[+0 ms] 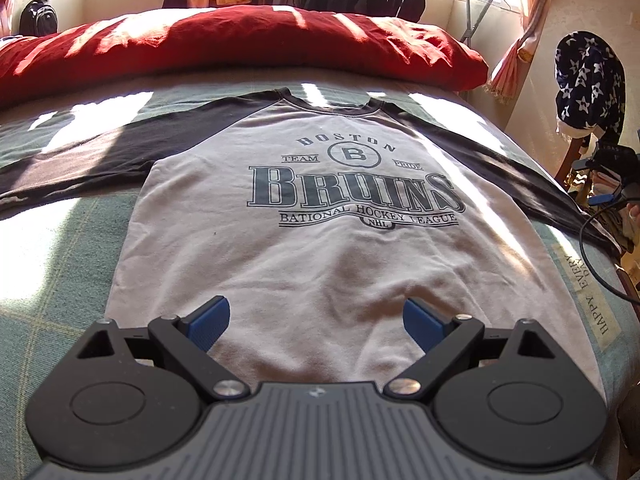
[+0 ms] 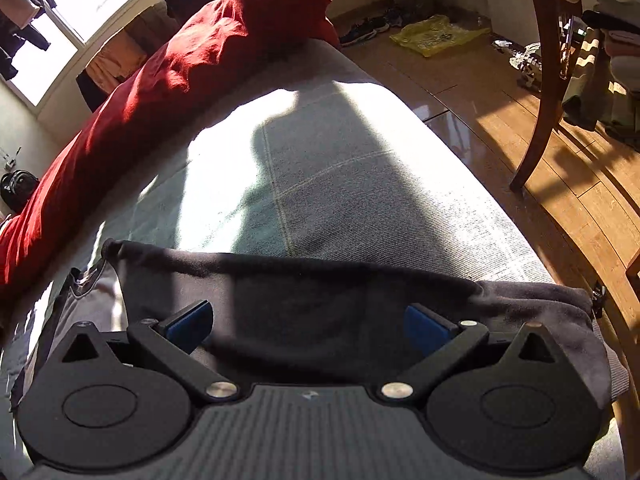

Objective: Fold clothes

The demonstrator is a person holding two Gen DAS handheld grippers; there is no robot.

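Your left claw (image 1: 316,322) gapes wide and empty over the hem of the grey shirt (image 1: 320,248), which lies flat on the bed (image 1: 60,248) ahead of it. Your right claw (image 2: 308,326) is just as open, gripping nothing, above the shirt's dark sleeve (image 2: 320,292); beyond lies the red pillow (image 2: 180,80).

The left tool (image 1: 316,322) has its two blue-padded fingers (image 1: 210,322) spread wide, nothing between them, pointing forward and tilted slightly down. The right tool (image 2: 308,326) is likewise spread wide and empty, angled downward, its pads (image 2: 426,330) in shadow.
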